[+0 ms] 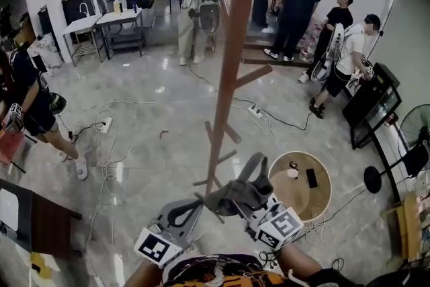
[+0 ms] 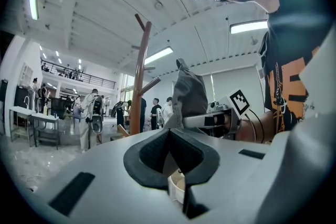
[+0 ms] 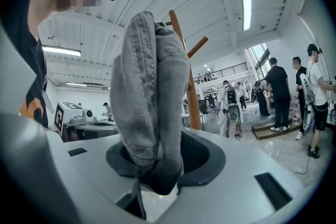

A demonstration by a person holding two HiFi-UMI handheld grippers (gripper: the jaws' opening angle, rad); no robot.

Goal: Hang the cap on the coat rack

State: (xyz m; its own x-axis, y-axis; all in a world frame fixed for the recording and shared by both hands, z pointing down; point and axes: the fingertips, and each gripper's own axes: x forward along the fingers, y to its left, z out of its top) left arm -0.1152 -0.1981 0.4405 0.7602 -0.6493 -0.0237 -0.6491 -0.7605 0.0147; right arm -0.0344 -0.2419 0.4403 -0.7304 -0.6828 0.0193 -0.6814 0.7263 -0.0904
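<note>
My right gripper (image 1: 250, 203) is clamped on the cap (image 3: 149, 86), pinching a fold of its grey cloth so it stands bunched and upright above the jaws. My left gripper (image 2: 168, 134) is closed on nothing, its pads meeting in a point, and it sits just beside the right one, low in front of me.

I judge this to be the carry step: the cap is lifted but not yet hung. The rack (image 1: 232, 64) stands ahead, its pegs (image 1: 254, 75) angled upward. Next I'd need to raise the cap and open it over a peg.

The cap looks soft, stitched along its seams and crumpled. I can't make out its brim.
</note>
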